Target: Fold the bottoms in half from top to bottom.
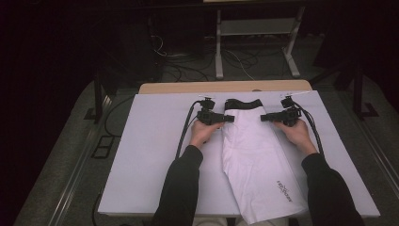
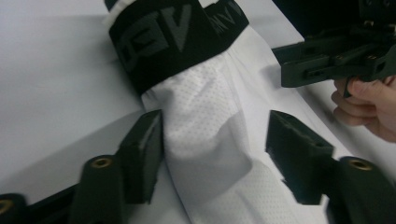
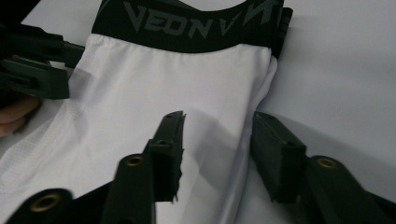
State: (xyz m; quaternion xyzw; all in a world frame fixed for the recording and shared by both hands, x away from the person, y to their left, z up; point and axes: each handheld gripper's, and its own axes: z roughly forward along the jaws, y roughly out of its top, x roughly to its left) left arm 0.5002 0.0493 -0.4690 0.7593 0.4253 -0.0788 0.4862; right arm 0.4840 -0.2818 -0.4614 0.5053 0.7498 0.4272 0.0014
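Here a white, finely perforated fabric garment (image 1: 256, 165) with a broad black elastic waistband (image 1: 243, 103) lies flat on the white tabletop (image 1: 146, 155), running from the far middle of the surface toward the near edge, where its hem overhangs a little. The waistband, printed with grey lettering, is at the far end, and a small dark logo sits on the cloth near the person's right sleeve.

The left hand-held gripper (image 1: 229, 118) lies level at the garment's left edge just below the waistband, pointing inward. In the left gripper view its two black jaws stand on either side of a raised fold of the white cloth (image 2: 205, 140): one jaw touches the fold's edge, the other stands clear of it, so the fold sits between them without being pinched.

The right hand-held gripper (image 1: 263, 117) mirrors it at the garment's right edge, also just below the waistband and pointing inward. In the right gripper view its jaws straddle the edge of the fabric (image 3: 219, 140), one over the cloth and the other over the bare tabletop beside it; the pads are apart and I cannot tell that they press the cloth yet.

Both grippers are well apart from each other, with the garment's upper part between them.
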